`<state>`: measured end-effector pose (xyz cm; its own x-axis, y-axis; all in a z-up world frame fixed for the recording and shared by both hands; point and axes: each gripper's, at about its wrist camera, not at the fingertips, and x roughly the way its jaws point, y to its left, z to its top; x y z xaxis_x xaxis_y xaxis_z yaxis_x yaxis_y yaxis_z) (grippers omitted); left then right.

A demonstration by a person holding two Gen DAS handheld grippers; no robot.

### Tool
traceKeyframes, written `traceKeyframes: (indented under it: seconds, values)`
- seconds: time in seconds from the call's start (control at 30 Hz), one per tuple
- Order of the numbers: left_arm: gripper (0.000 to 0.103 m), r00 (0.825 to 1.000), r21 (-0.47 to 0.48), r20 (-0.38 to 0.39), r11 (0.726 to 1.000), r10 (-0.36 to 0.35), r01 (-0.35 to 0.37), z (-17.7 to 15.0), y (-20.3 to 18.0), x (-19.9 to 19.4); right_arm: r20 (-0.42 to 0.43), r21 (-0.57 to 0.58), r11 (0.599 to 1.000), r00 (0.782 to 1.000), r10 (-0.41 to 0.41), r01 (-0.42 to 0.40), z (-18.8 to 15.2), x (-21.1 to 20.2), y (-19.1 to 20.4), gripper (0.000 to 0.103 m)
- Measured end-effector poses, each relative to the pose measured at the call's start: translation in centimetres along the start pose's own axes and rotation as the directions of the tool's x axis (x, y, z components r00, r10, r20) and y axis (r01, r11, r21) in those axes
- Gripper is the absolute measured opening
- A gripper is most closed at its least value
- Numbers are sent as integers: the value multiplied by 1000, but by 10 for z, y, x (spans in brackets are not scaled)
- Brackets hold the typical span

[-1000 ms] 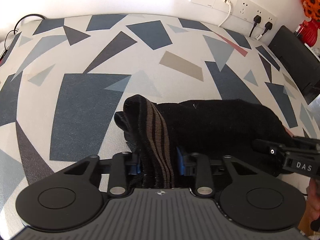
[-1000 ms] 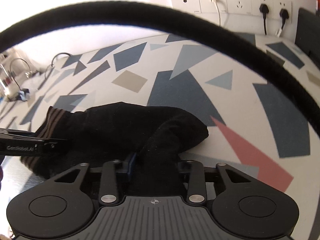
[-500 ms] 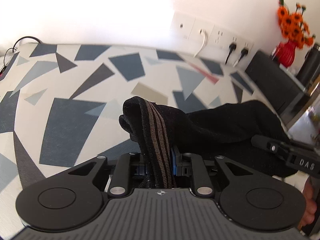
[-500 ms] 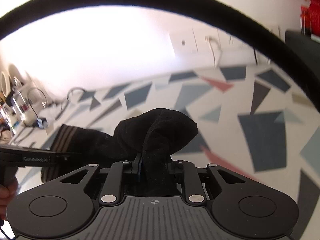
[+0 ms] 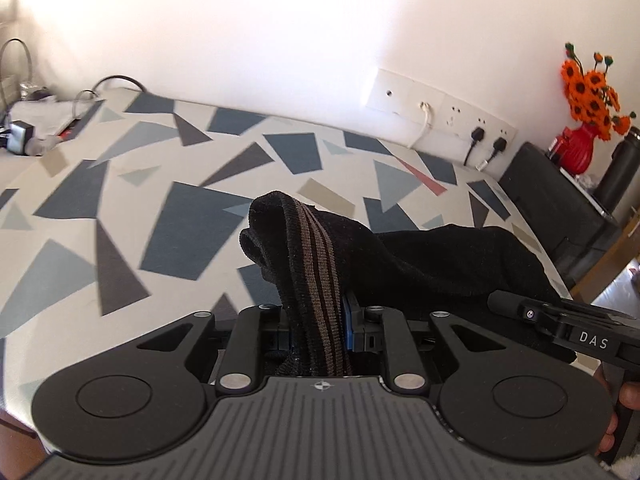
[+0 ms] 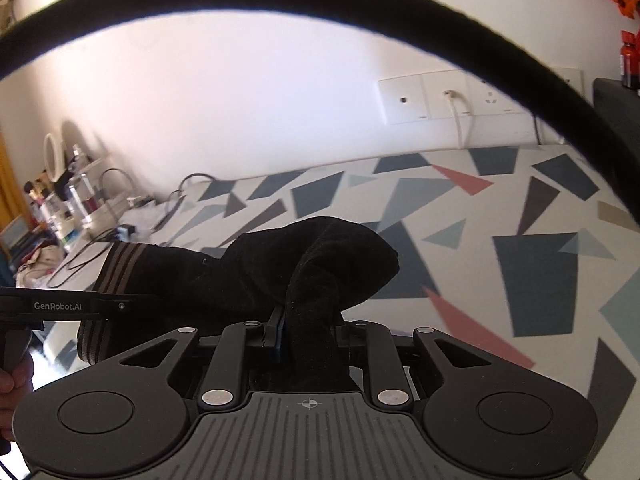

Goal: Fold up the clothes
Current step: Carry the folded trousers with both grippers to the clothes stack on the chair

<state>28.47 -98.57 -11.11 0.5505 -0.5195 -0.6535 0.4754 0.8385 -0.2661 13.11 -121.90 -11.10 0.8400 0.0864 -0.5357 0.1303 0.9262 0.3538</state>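
Left gripper (image 5: 316,320): pinched the striped cuff of the black garment (image 5: 440,264).
Right gripper (image 6: 308,332): clamped on the plain end.
Garment: hung above the patterned bed (image 5: 180,220).
Advice: best kept taut and level, ends aligned before lowering.

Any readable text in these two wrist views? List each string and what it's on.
"DAS": on the side of the right gripper, seen in the left wrist view.
"GenRobot.AI": on the side of the left gripper, seen in the right wrist view.
Red bottle label at the far right: too small to read.
Wall sockets: no legible markings.
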Motion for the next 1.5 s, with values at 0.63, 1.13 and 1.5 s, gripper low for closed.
traceKeyframes:
  seconds: [0.63,1.13,1.5]
  values:
    - [20,882,-439,126,823,454,-361,-148,186,-262,-230,-304,833,885,406,-461,-37,28,288,17]
    - [20,568,-747,-101,315,817,-586,-335,256,-494,-632,-337,386,511,583,-859,-191,15,569,17]
    - [20,394,-794,-228,64,890,-604,-381,318,-569,-763,-268,110,281,582,-957,-268,0,715,17]
